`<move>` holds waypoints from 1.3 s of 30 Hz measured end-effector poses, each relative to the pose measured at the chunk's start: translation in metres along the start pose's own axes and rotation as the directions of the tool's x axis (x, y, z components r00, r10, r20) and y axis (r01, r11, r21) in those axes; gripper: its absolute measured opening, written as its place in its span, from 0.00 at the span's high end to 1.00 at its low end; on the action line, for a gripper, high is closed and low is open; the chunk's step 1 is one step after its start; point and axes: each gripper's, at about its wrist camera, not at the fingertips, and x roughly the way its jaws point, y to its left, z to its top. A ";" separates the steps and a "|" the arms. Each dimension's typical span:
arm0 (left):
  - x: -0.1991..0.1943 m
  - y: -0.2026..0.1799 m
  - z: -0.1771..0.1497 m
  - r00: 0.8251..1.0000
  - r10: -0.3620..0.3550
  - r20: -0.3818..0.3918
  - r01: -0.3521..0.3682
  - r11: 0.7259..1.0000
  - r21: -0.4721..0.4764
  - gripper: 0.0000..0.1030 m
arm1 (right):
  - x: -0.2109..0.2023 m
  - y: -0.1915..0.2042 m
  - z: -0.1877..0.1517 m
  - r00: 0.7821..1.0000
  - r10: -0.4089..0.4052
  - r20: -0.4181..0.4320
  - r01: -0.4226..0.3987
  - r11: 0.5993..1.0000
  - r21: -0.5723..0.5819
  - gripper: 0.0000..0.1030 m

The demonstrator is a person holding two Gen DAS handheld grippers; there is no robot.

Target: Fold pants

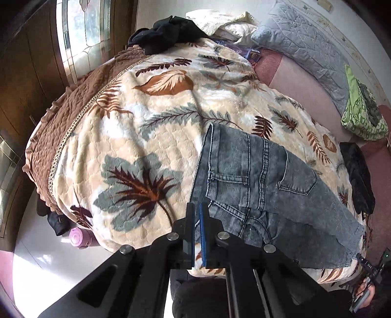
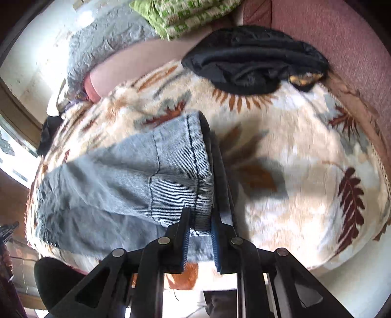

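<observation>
The left gripper (image 1: pixel 198 208) points steeply down from the bottom centre of its frame, its 2 blue pads pressed together with nothing between them, just left of the waistband corner of the grey jeans (image 1: pixel 264 186). The right gripper (image 2: pixel 200 220) enters from the bottom centre of its frame at a similar steep tilt, its pads clamped on the hem of a jeans leg (image 2: pixel 146 176), the denim filling the narrow gap between them.

The jeans lie on the leaf-print blanket (image 1: pixel 136 127), waistband toward the middle of the left view, legs running to the lower right.

Only the left view shows the back pocket and belt loops, a brown quilted cover (image 1: pixel 63 117) at left, a window (image 1: pixel 83 31) at upper left, a purple bottle (image 1: pixel 79 236) on the floor at lower left, and the person's hand (image 1: pixel 365 292) at the lower right edge. Only the right view shows the ribbed, paler hem. Both show a grey pillow (image 1: pixel 305 41), a green patterned cloth (image 2: pixel 180 14) and a black garment (image 2: pixel 251 58) at the top.
</observation>
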 end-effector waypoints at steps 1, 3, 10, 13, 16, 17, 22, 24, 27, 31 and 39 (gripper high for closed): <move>0.001 0.001 -0.001 1.000 0.001 0.000 -0.001 1.000 -0.010 0.97 | 0.004 -0.003 -0.005 0.999 -0.031 -0.032 0.031 1.000 -0.001 0.81; 0.000 -0.002 -0.001 1.000 0.012 0.014 -0.012 1.000 -0.015 0.97 | 0.001 -0.005 -0.010 0.999 -0.047 -0.028 0.047 0.999 0.005 0.81; 0.019 -0.039 -0.005 1.000 -0.007 0.020 0.007 1.000 -0.011 0.30 | -0.030 0.007 -0.017 0.980 0.066 0.187 -0.079 0.995 0.066 0.42; 0.040 -0.049 -0.006 0.997 -0.075 -0.032 0.072 0.994 -0.087 0.30 | -0.035 0.018 -0.021 0.961 0.137 0.240 -0.156 0.986 0.063 0.42; 0.062 -0.058 -0.005 0.987 -0.143 -0.078 0.127 0.976 -0.176 0.30 | -0.035 0.026 -0.029 0.941 0.179 0.287 -0.200 0.979 0.046 0.42; 0.068 -0.061 -0.005 0.981 -0.169 -0.089 0.149 0.968 -0.204 0.32 | -0.034 0.026 -0.030 0.936 0.188 0.297 -0.210 0.977 0.042 0.42; 0.089 -0.072 -0.007 0.948 -0.291 -0.127 0.242 0.921 -0.306 0.58 | -0.034 0.027 -0.029 0.917 0.209 0.341 -0.235 0.971 0.036 0.42; 0.095 -0.078 -0.011 0.937 -0.317 -0.144 0.258 0.911 -0.322 0.58 | -0.030 0.029 -0.027 0.921 0.206 0.330 -0.226 0.974 0.024 0.42; 0.104 -0.081 -0.016 0.927 -0.336 -0.167 0.261 0.897 -0.356 0.58 | -0.027 0.035 -0.027 0.924 0.204 0.324 -0.212 0.977 -0.013 0.42; 0.113 -0.072 -0.016 0.930 -0.336 -0.152 0.245 0.870 -0.427 0.58 | -0.023 0.038 -0.028 0.927 0.206 0.314 -0.206 0.978 -0.035 0.42; 0.124 -0.069 -0.010 0.954 -0.271 -0.124 0.194 0.880 -0.433 0.62 | -0.020 0.003 -0.021 0.902 0.282 0.328 -0.336 0.934 0.120 0.42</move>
